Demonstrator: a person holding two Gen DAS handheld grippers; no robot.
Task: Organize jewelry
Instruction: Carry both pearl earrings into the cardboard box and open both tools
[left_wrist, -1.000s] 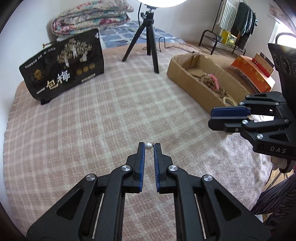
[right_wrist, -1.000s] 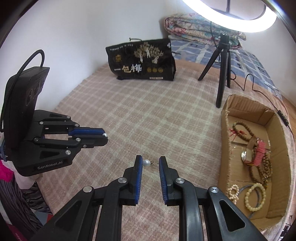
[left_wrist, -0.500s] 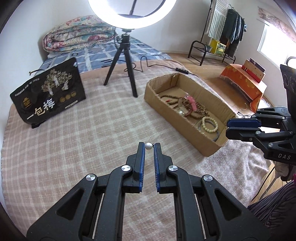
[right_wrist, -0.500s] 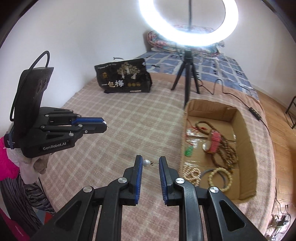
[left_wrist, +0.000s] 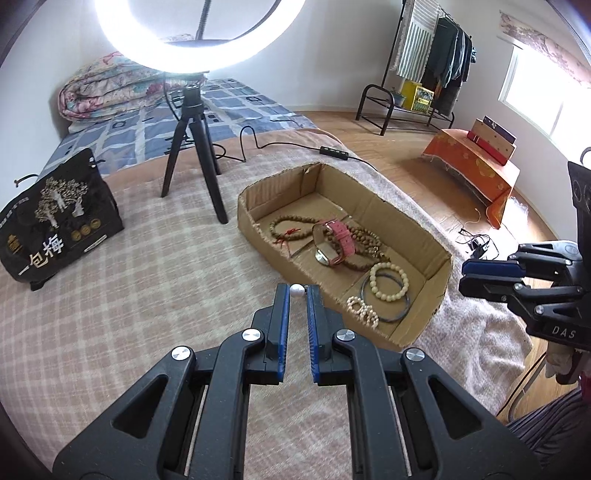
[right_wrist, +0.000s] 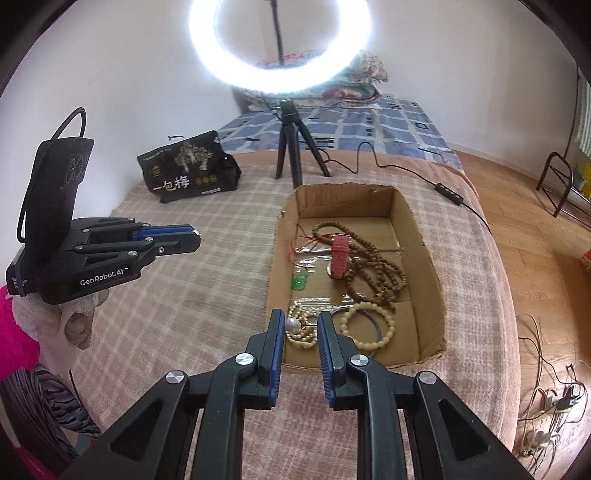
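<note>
My left gripper is shut on a small pearl earring, held in the air to the left of the cardboard box. My right gripper is shut on a second pearl earring with a gold post, held over the near left corner of the box. The box holds a pink-strapped watch, brown bead strings, cream bead bracelets, a dark bangle and a green pendant. The left gripper also shows in the right wrist view; the right gripper shows in the left wrist view.
The box lies on a pink checked blanket over a bed. A ring light on a black tripod stands behind the box, its cable trailing right. A black gift bag stands at back left. Wooden floor lies past the bed's right edge.
Both grippers have lifted and moved towards the box with their earrings still held. The right gripper now hangs over the box's near corner; before it was over the blanket.
</note>
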